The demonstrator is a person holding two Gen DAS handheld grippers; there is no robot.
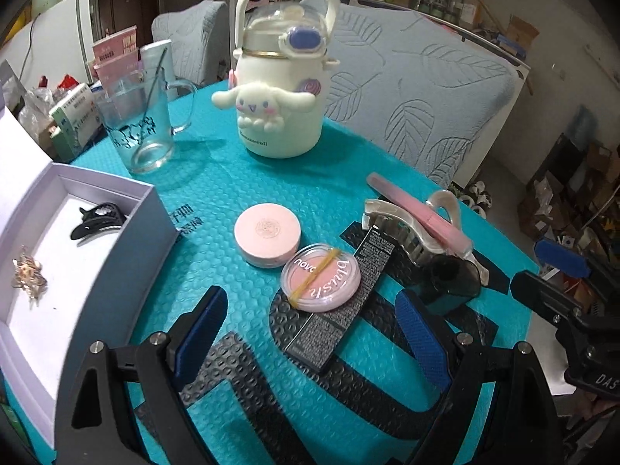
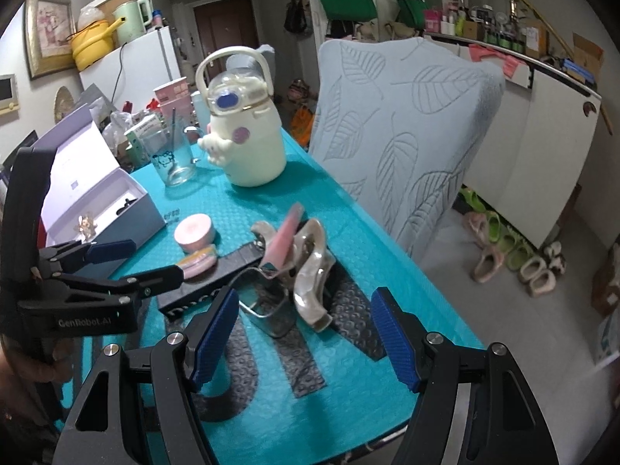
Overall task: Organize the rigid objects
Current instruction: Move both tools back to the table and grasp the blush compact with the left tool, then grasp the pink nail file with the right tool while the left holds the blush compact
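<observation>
Approaching with your left gripper (image 1: 310,321) spread and empty, find the blush compact (image 1: 321,278) at twelve o'clock; the right gripper (image 2: 306,337) sits farther off, also spread.

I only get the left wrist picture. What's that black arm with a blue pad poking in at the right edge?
Observer: That's the right tool. Its own camera shows both blue fingers apart, with nothing between them.
Operator: Anything on the floor past the table?
Observer: Yes, green slippers lie in a row of footwear beside the chair.
Operator: And on top of the white fridge?
Observer: A yellow pot sits on the fridge.
</observation>
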